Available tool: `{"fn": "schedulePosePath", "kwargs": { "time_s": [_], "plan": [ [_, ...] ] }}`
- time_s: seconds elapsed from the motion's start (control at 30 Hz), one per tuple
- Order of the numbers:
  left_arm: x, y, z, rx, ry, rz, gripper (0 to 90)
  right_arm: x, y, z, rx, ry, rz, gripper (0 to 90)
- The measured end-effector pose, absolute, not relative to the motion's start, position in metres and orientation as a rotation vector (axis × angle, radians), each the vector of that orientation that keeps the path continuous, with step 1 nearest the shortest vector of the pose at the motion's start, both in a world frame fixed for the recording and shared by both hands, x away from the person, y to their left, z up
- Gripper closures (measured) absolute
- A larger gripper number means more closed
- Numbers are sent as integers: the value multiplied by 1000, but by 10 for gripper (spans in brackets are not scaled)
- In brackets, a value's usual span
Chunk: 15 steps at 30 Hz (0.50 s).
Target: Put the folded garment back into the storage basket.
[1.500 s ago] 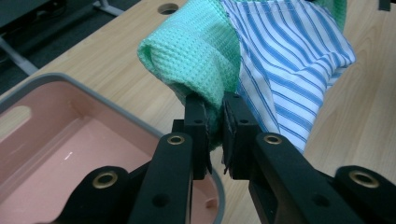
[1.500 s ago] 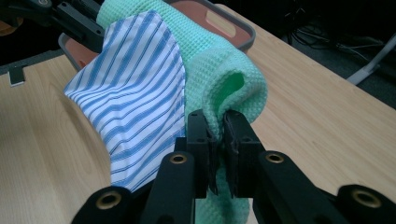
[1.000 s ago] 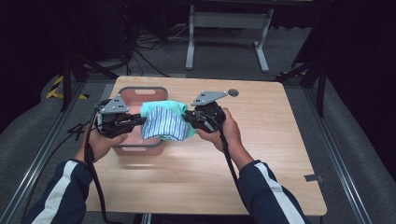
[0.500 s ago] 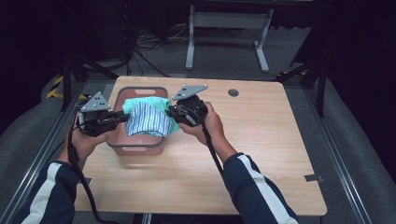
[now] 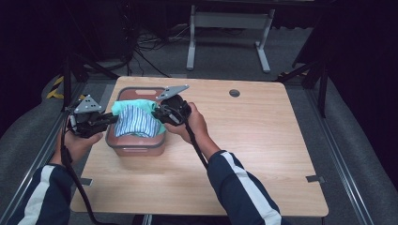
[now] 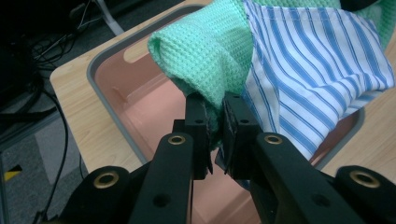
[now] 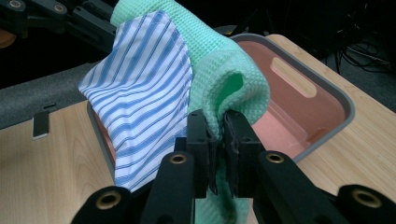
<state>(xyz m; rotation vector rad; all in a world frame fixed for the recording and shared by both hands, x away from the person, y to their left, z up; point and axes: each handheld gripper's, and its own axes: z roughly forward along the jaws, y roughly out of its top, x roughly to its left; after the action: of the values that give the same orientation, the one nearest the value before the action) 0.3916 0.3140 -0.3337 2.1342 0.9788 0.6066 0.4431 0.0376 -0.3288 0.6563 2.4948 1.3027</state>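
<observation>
A folded cloth, green waffle weave (image 5: pixel 130 106) on one side and blue-and-white stripes (image 5: pixel 136 123) on the other, hangs stretched between both grippers over a pink bin (image 5: pixel 136 146) with a grey rim. My left gripper (image 5: pixel 112 119) is shut on the cloth's left end; its pads pinch the green weave (image 6: pixel 205 56) beside the striped cloth (image 6: pixel 313 70). My right gripper (image 5: pixel 158 112) is shut on the right end, with green weave (image 7: pixel 233 79) bunched between its pads and the striped cloth (image 7: pixel 140 102) draping left. The bin's inside (image 7: pixel 289 116) looks bare.
The bin stands at the back left of a wooden table (image 5: pixel 244 140). A round cable hole (image 5: pixel 234 93) lies at the back middle. Metal stand legs (image 5: pixel 225 28) and cables sit on the dark floor behind. A foam-padded rail (image 5: pixel 28 159) runs along the table's left side.
Both grippers have carried the cloth leftward and slightly down, from over the bin's right part to above its middle. The left hand now sits off the table's left edge.
</observation>
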Motion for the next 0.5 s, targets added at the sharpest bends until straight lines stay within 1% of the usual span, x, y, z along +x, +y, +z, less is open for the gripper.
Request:
{"fn": "schedulePosePath", "kwargs": {
  "time_s": [0.2, 0.5],
  "plan": [
    [398, 319, -347, 2151, 1021, 602, 815, 450, 56, -344, 646, 2535, 1249, 814],
    [406, 321, -359, 2168, 1052, 584, 815, 455, 66, -361, 658, 2570, 1218, 811]
  ]
}}
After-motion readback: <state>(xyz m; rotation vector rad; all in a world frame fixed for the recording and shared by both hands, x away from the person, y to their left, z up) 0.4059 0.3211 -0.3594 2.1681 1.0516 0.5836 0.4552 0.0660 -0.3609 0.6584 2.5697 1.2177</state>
